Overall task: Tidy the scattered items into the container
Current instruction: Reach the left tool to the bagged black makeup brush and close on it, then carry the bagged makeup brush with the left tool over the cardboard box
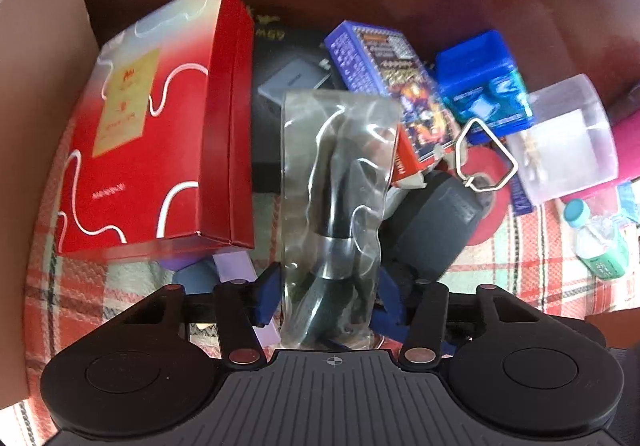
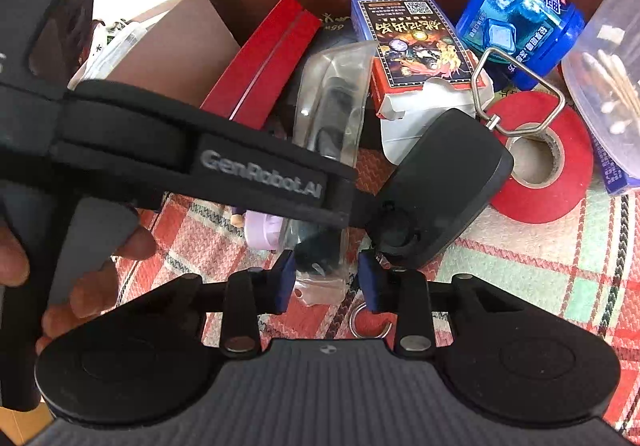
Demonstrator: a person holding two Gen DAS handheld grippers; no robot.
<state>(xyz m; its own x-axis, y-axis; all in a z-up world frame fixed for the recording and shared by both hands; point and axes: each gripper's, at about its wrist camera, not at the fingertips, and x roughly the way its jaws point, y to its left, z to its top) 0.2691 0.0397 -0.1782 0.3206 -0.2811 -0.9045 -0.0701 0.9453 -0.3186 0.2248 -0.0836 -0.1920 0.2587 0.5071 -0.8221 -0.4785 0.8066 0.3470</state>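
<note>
Your left gripper (image 1: 326, 294) is clamped on one clear plastic bag (image 1: 336, 181) holding a dark object, raised over the plaid cloth (image 1: 520, 266). Your right gripper (image 2: 326, 280) sits spread around that bag's lower end. Count nearby: one red box (image 1: 160, 133), one card deck (image 1: 396, 85), one red tape roll (image 2: 540, 161), one blue case (image 1: 484, 81).

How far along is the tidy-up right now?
Early. Nothing can be seen inside the cardboard box. In hand: the left gripper is closed on a clear bag. Still loose on the cloth: red box, card pack, red tape, blue case.
</note>
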